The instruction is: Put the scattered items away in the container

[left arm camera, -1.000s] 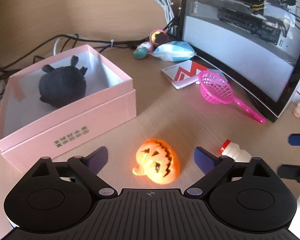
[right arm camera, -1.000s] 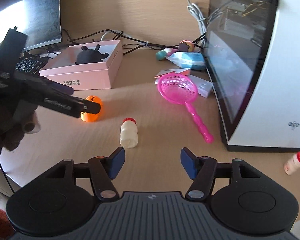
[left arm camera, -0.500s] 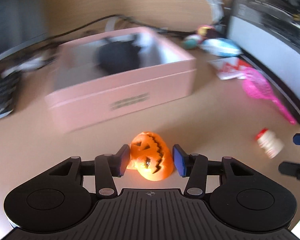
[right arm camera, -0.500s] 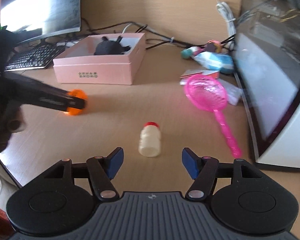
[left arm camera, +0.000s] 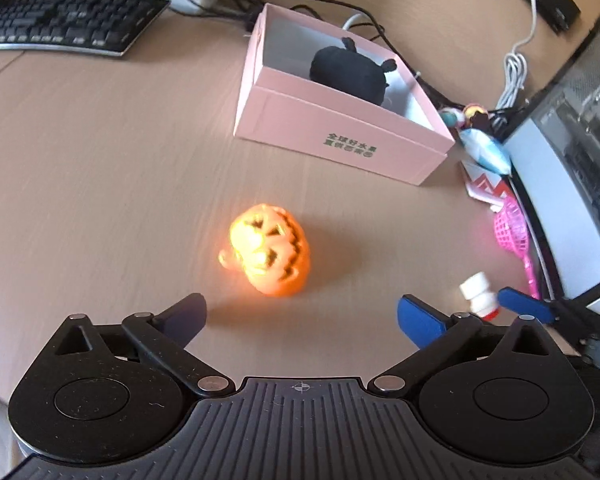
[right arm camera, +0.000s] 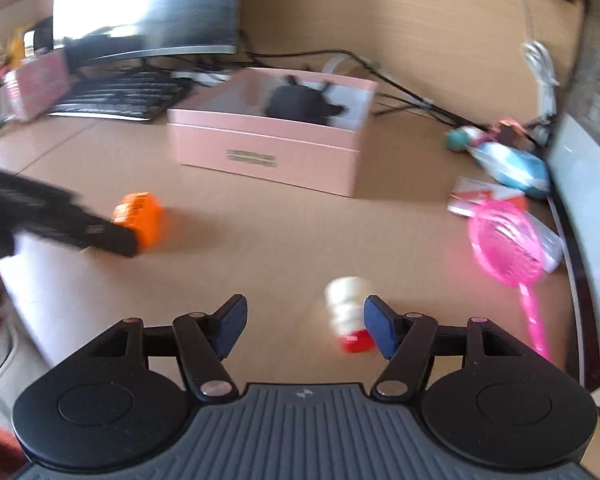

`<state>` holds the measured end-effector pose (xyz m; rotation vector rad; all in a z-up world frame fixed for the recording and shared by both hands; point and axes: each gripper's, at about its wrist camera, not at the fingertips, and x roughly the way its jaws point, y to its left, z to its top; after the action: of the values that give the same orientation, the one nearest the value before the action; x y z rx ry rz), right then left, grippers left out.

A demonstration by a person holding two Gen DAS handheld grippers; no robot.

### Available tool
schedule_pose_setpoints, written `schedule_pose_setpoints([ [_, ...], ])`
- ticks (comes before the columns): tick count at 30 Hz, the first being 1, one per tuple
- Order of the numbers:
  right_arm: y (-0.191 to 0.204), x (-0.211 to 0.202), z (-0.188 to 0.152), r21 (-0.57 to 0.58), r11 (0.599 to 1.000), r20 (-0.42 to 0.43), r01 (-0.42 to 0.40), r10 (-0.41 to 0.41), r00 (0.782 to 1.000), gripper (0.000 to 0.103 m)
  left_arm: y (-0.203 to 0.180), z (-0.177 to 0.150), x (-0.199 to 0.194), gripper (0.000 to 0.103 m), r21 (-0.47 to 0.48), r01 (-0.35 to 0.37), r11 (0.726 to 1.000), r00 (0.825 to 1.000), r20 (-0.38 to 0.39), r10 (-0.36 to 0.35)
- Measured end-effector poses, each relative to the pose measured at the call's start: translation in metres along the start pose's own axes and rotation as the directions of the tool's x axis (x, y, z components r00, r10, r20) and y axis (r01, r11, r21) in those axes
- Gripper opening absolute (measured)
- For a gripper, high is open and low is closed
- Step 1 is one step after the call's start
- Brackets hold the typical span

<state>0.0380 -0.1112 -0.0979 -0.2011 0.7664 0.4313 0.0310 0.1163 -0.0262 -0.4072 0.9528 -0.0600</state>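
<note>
An orange pumpkin toy (left arm camera: 270, 254) lies on the wooden desk just ahead of my left gripper (left arm camera: 302, 316), which is open and not touching it. The pumpkin also shows in the right wrist view (right arm camera: 142, 220), beside the left gripper's dark finger. The pink box (left arm camera: 340, 140) stands beyond it with a black plush toy (left arm camera: 350, 70) inside; the box also shows in the right wrist view (right arm camera: 272, 152). My right gripper (right arm camera: 304, 326) is open, and a small white bottle with a red cap (right arm camera: 348, 320) lies against the inner side of its right finger. The bottle also shows in the left wrist view (left arm camera: 480, 296).
A pink toy strainer (right arm camera: 508, 244) lies at the right by the computer case (right arm camera: 588, 208). A small doll (right arm camera: 484, 138), a blue packet (right arm camera: 512, 164) and a red-white card (right arm camera: 480, 196) lie behind it. A keyboard (left arm camera: 60, 20) and monitor (right arm camera: 148, 8) stand at the back left, with cables along the wall.
My left gripper has opened wide and the pumpkin now lies free on the desk. My right gripper has moved forward so the bottle sits by its right finger.
</note>
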Motion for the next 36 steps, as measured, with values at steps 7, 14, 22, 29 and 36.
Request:
schedule_pose_setpoints([
  [7,-0.013,0.005,-0.006,0.043,0.998,-0.020,0.053,-0.052,0.998,0.068,-0.032,-0.018,-0.029,0.103,0.277,-0.175,0.945,0.959,0.266,0.100],
  [14,-0.039,0.001,-0.008,0.046,0.988,0.015,0.145,-0.146,0.989,0.068,-0.028,-0.011,-0.030,0.103,0.231,-0.168,0.958,0.963,0.244,0.110],
  [22,-0.031,0.011,-0.006,0.096,0.993,0.009,0.065,-0.067,0.998,0.069,-0.025,-0.011,-0.023,0.103,0.206,-0.182,0.962,0.969,0.202,0.140],
  [29,-0.029,0.023,-0.001,0.149,0.986,0.006,0.077,-0.079,0.997,0.049,-0.022,-0.017,-0.023,0.103,0.206,-0.141,0.968,0.973,0.208,0.098],
  [36,-0.030,0.005,-0.003,0.148,0.988,0.038,0.050,-0.057,0.998,0.047,-0.020,-0.005,-0.009,0.103,0.326,-0.147,0.934,0.978,0.189,0.088],
])
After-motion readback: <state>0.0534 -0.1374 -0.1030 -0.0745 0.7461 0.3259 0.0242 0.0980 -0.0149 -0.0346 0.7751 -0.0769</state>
